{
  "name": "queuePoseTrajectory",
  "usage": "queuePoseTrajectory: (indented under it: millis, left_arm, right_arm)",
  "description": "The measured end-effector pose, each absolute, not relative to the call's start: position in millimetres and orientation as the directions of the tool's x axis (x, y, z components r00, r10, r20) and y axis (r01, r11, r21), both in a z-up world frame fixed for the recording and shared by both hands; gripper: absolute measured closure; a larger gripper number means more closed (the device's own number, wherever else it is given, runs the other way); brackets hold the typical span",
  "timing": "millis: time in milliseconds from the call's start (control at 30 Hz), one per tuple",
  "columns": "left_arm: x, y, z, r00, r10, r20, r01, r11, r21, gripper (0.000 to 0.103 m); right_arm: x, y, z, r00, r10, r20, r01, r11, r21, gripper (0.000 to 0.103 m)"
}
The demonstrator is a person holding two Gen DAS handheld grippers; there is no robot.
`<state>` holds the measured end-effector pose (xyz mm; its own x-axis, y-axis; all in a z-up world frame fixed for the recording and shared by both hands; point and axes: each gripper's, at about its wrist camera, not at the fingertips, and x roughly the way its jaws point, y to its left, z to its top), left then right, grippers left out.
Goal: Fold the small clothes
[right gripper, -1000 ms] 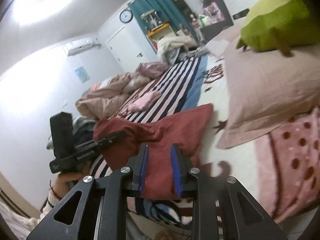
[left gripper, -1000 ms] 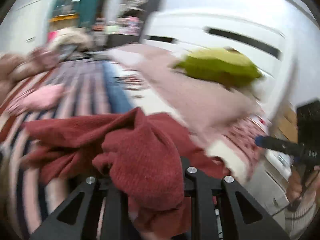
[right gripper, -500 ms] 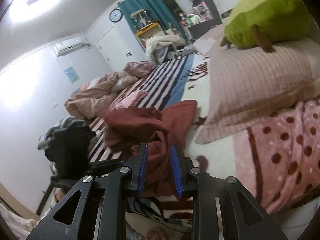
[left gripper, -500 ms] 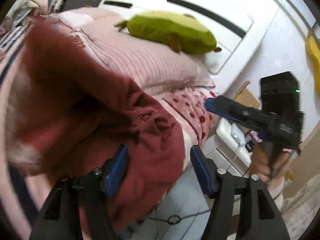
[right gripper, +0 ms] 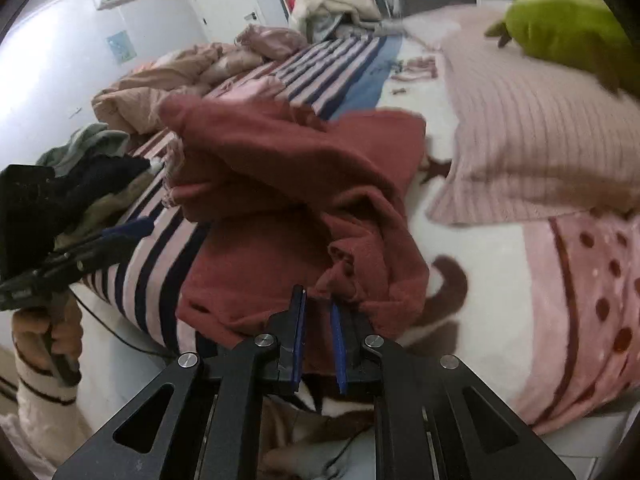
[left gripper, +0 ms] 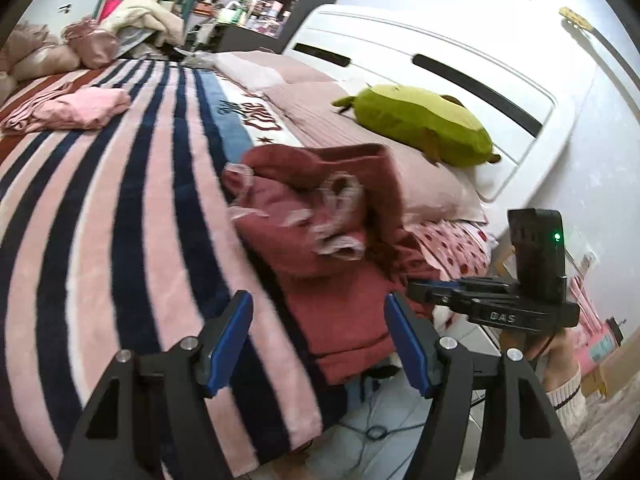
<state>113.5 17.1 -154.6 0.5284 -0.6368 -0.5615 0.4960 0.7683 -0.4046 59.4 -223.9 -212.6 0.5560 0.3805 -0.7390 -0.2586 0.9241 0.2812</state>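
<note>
A dark red knit garment (left gripper: 320, 216) lies crumpled on the near corner of the bed, with its hem hanging over the edge. My left gripper (left gripper: 316, 340) hovers just short of it. Its jaws are opening wide and the blue pads (left gripper: 228, 336) touch nothing. In the right wrist view the same garment (right gripper: 288, 184) fills the middle. My right gripper (right gripper: 318, 312) sits at its near edge with the jaws closing to a narrow slit. A fold of cloth lies just past the fingertips and no cloth shows pinched between them. Each gripper appears in the other's view, held in a hand.
The striped blanket (left gripper: 120, 208) covers the bed, with a folded pink garment (left gripper: 80, 108) far left. A green plush toy (left gripper: 416, 124) rests on a pink pillow (right gripper: 532, 140) by the white headboard (left gripper: 440, 64). A clothes heap (right gripper: 80, 164) lies at the bed's left edge.
My left gripper let go of the red garment, opened wide and drew back. The garment dropped into a heap on the bed. My right gripper's jaws narrowed and the cloth is no longer between them.
</note>
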Motion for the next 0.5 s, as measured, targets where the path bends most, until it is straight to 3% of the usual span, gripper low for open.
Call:
queuePoseTrajectory:
  millis: [33, 100, 167, 300, 367, 500]
  left_arm:
    - [115, 19, -154, 0.543, -0.623, -0.563, 0.483, 0.78, -0.397, 0.039]
    - [118, 21, -152, 0.567, -0.605, -0.56, 0.463, 0.796, -0.39, 0.039]
    - [121, 30, -149, 0.587, -0.596, -0.548, 0.449, 0.803, -0.393, 0.039]
    - [120, 50, -142, 0.635, -0.554, -0.538, 0.413, 0.832, -0.37, 0.039]
    - [117, 62, -139, 0.648, -0.552, -0.525, 0.401, 0.833, -0.38, 0.038]
    - [114, 74, -141, 0.666, -0.532, -0.522, 0.374, 0.845, -0.383, 0.037]
  right_arm:
    - [61, -223, -207, 0.556, 0.393, -0.732, -0.272, 0.919, 0.286, 0.095]
    - [64, -220, -188, 0.575, 0.421, -0.701, -0.319, 0.905, 0.282, 0.081]
    - [71, -211, -164, 0.602, 0.447, -0.662, -0.396, 0.887, 0.238, 0.037]
    - [95, -177, -137, 0.677, 0.292, -0.676, -0.443, 0.894, -0.058, 0.028]
    - [113, -155, -141, 0.614, 0.304, -0.728, -0.53, 0.843, -0.095, 0.014]
    - [117, -115, -169, 0.48, 0.332, -0.812, -0.695, 0.709, -0.121, 0.014]
